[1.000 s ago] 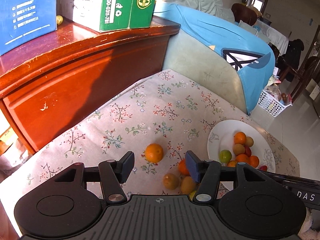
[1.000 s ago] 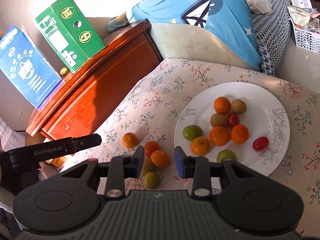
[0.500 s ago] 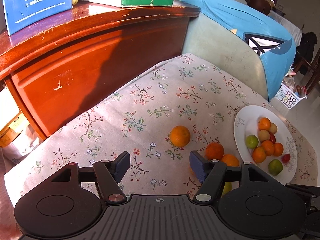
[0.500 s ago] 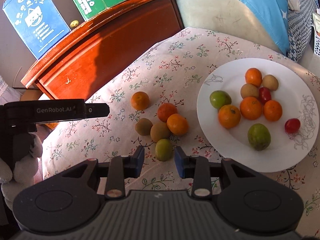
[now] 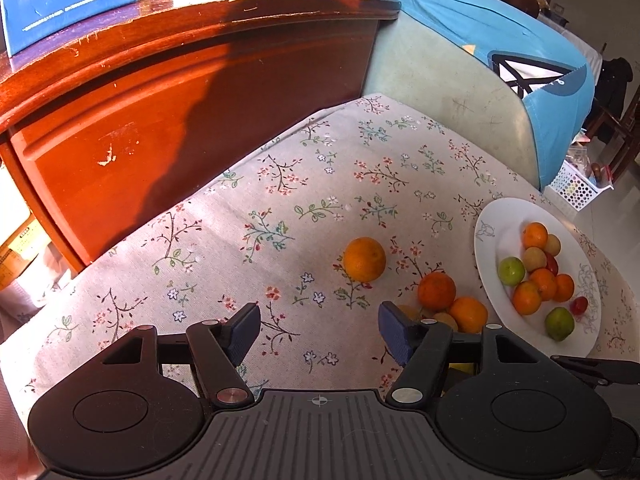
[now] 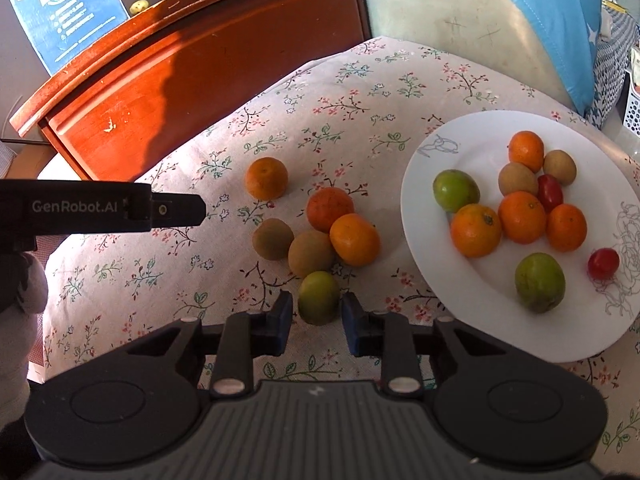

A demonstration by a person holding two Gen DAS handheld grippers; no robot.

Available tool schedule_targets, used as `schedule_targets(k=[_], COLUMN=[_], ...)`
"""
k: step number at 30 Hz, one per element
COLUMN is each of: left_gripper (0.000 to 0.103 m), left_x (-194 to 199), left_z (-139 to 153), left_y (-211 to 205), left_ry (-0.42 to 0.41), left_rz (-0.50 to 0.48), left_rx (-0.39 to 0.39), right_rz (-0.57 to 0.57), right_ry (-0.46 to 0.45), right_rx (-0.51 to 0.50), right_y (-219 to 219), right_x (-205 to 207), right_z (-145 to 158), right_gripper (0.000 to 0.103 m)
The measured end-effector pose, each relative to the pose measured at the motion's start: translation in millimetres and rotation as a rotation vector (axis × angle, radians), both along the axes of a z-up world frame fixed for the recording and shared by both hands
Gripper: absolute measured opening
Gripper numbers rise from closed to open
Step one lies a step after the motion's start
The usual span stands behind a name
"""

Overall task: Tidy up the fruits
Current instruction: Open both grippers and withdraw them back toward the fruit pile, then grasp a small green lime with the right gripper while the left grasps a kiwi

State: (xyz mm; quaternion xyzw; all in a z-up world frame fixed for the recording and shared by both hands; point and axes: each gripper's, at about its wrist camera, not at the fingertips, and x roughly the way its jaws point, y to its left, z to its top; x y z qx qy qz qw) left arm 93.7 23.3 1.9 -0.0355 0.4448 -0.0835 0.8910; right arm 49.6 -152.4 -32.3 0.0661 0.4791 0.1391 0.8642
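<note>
Sorting looks a little over half done. The white plate [image 6: 472,312] holds nine pieces: four oranges, two green fruits, two brown kiwis and two small red ones (cherry tomatoes, probably). Six wait on the floral-clothed desk [image 6: 360,80]: three oranges, two kiwis and one green fruit [image 6: 319,298]. The right gripper [image 6: 316,322] is closing its fingers around that green fruit, not visibly pressing yet. The left gripper [image 5: 318,336] stands open and empty near the lone orange [image 5: 364,259].
</note>
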Motion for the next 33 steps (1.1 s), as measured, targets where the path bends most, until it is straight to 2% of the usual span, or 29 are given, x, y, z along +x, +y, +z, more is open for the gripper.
schedule_targets(k=[7,10,15,17,22,27,33], left_gripper=[0.061,0.061,0.052,0.047,0.042,0.041,0.034], left_x=[-1.6,-3.7,-6.8,-6.3,-7.2,-3.1,3.7], left_z=[-6.3,-11.7,-19.4,-23.0,-31.6,-33.8,-40.5], left_y=[-10.3,-20.4,-31.2,-33.2,-43.1,-44.1,-46.3], left_ry=[-0.011,-0.019,-0.047,-0.051,-0.072,-0.092,-0.094], left_rz=[-0.055,-0.103,-0.187,-0.228,-0.344,-0.403,-0.445], left_rx=[-0.002,0.044,0.112,0.107,0.12,0.09,0.076], right_rz=[-0.018,-0.045,-0.082,-0.095,-0.119,-0.126,-0.14], right_ry=[-0.01,0.003,0.027,0.029,0.028,0.022,0.022], right_rx=[0.027,0.052,0.055,0.063,0.081,0.086,0.097], right_y=[-11.8,-21.3,-31.3,-34.5,-39.1,-40.7,-43.3], right_x=[-5.4,-7.5,-9.7,-10.8,-11.6,-12.6,-11.2], right_z=[11.7,15.7,16.7,18.2,22.2,24.1,25.8], right_gripper=[0.022,0.022,0.022,0.023,0.023,0.023,0.023])
